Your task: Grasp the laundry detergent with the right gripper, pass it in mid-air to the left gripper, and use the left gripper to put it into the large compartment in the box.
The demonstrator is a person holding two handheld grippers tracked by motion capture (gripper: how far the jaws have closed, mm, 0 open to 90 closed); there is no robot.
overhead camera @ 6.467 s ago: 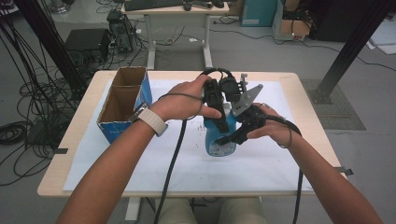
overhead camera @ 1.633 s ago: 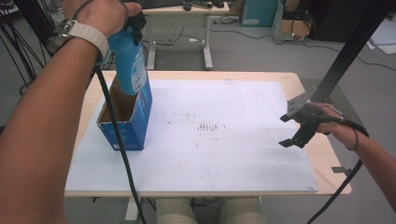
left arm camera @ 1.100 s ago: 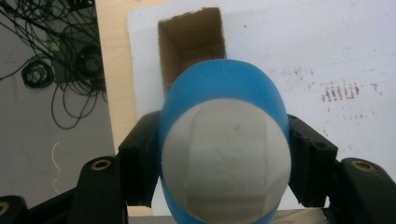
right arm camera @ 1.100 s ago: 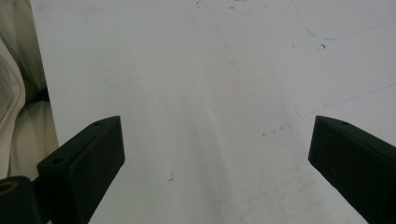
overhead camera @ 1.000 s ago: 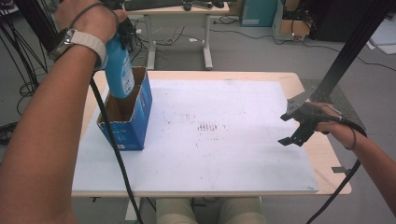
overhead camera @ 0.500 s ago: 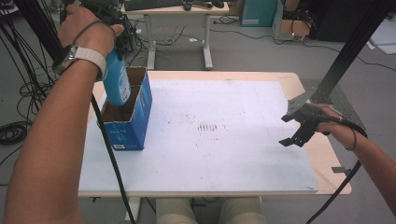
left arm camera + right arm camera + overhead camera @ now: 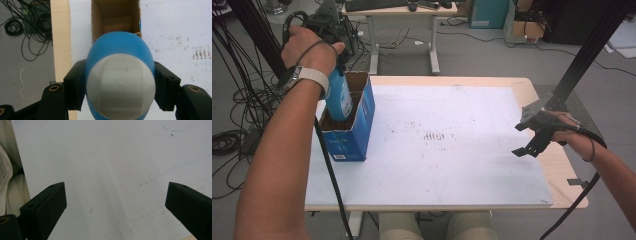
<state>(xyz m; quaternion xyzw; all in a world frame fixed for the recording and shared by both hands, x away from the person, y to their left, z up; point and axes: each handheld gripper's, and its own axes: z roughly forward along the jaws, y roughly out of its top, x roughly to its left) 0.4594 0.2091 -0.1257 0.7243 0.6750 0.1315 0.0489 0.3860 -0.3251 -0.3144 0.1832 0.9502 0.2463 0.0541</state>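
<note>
Covering most of the desk (image 7: 542, 100), a white sheet (image 7: 462, 165) carries an open blue carton (image 7: 357, 130) at its left edge. The blue bottle (image 7: 339, 100) hangs upright, partly inside it, clamped by the left gripper (image 7: 120, 92). The right gripper (image 7: 532, 137), jaws wide apart and holding nothing, hovers over the right edge.

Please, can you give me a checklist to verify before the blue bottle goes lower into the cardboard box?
1. Grip: left gripper jaws press both sides of the blue bottle: ok.
2. Alignment: in the left gripper view the bottle hangs over the open cardboard box: ok.
3. Depth: bottle's lower end is already below the box rim: ok.
4. Box interior free: the bottle hides part of the inside: cannot tell.
5. Box seated flat on the white board: ok.
6. Right gripper open, far from the box, at the table's right edge: ok.
</note>
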